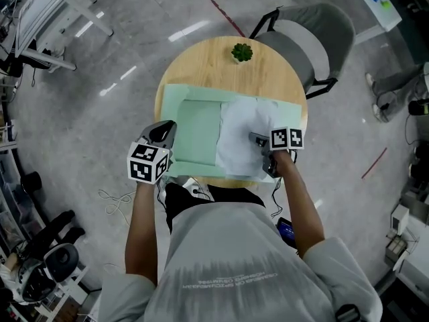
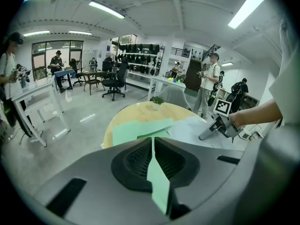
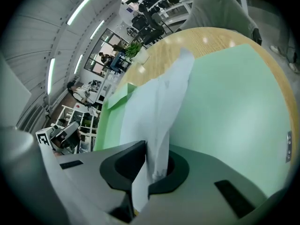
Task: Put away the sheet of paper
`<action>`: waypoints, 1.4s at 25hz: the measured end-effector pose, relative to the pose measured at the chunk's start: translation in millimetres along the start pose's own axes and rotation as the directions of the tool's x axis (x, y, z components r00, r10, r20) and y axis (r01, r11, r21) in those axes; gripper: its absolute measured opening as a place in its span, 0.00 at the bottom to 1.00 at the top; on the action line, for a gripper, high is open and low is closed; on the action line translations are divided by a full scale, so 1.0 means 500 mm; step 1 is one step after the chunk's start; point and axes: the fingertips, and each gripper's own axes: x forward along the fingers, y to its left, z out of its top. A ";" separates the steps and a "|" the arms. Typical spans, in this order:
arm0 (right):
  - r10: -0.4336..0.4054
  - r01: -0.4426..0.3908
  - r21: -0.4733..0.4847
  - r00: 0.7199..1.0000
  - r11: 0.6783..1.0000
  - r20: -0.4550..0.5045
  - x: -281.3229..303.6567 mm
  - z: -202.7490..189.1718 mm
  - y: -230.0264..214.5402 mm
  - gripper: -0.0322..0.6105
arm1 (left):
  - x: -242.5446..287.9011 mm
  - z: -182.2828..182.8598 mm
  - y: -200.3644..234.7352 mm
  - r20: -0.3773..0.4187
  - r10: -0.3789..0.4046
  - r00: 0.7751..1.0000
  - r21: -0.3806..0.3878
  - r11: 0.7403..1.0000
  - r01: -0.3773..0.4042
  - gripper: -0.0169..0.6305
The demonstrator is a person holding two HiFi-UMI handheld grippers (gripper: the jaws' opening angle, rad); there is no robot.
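A white sheet of paper (image 1: 244, 136) lies over the right half of an open pale green folder (image 1: 194, 129) on the round wooden table (image 1: 201, 62). My right gripper (image 1: 258, 139) is shut on the sheet's near edge, and the sheet (image 3: 159, 102) rises curled between its jaws (image 3: 149, 158) above the folder's inside (image 3: 225, 107). At the folder's left side my left gripper (image 1: 166, 129) is shut on the green cover; a strip of that cover (image 2: 157, 177) runs between its jaws (image 2: 153, 142). The left gripper view also shows the sheet (image 2: 192, 128) and the right gripper (image 2: 206, 134).
A small potted plant (image 1: 242, 52) stands at the table's far edge. A grey chair (image 1: 315, 35) sits behind the table to the right. Desks, office chairs and several people (image 2: 208, 86) stand farther off in the room. Cables lie on the floor at the near left (image 1: 110, 203).
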 end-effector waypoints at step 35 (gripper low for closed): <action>-0.110 0.113 -0.127 0.993 0.985 0.034 0.017 -0.023 0.045 0.22 | -0.049 -0.074 0.011 -0.007 -0.026 1.000 -0.041 0.999 0.026 0.08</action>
